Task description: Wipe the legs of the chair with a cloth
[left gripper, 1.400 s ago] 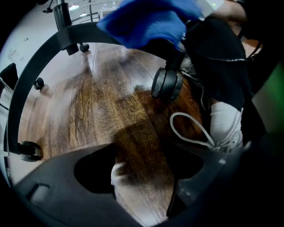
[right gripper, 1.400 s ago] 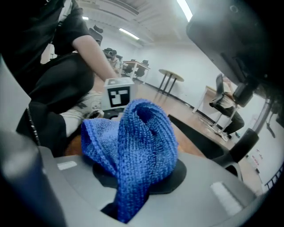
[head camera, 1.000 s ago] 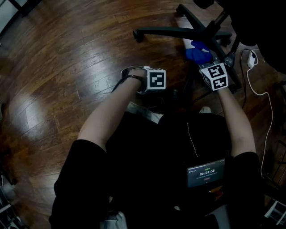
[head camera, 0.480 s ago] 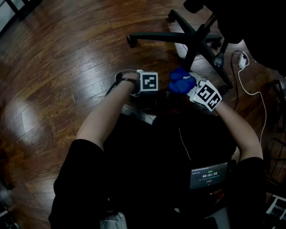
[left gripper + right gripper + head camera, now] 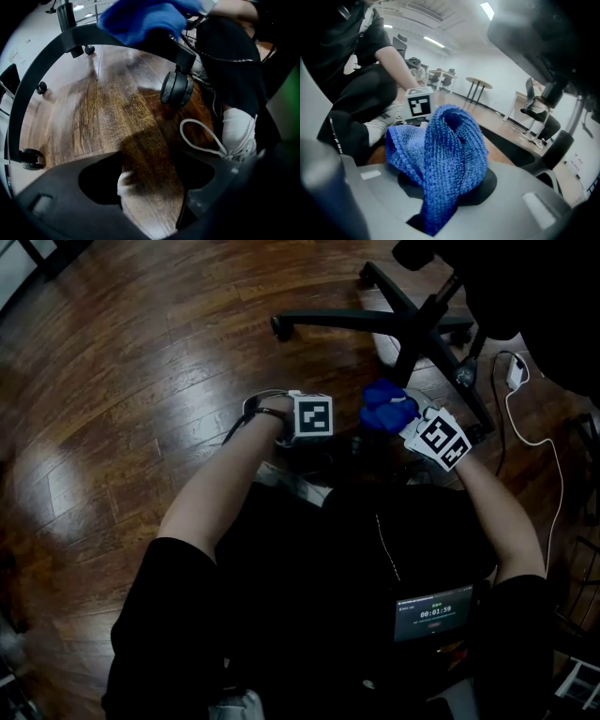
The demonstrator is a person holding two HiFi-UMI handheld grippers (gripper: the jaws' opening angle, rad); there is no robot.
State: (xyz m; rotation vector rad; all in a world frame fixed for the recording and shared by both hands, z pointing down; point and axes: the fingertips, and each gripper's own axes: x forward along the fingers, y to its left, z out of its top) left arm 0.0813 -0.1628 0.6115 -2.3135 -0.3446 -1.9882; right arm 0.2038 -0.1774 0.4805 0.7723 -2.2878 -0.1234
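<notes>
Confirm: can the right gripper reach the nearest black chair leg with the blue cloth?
Probably yes. The right gripper, shut on the blue knitted cloth, sits beside the black chair leg, with nothing between.

Left tool (image 5: 151, 187) agape, right tool (image 5: 440, 201) clamped

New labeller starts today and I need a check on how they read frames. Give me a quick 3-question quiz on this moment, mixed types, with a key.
1. True or false: the left gripper is shut on the blue cloth.
2. What is the right gripper shut on? A) a white cable B) the blue cloth C) a shoe
3. Fill in: in the left gripper view, the nearest chair leg ends in a black ___.

Key:
1. False. Its jaws stand apart, with only wood floor between them.
2. B
3. caster
</notes>
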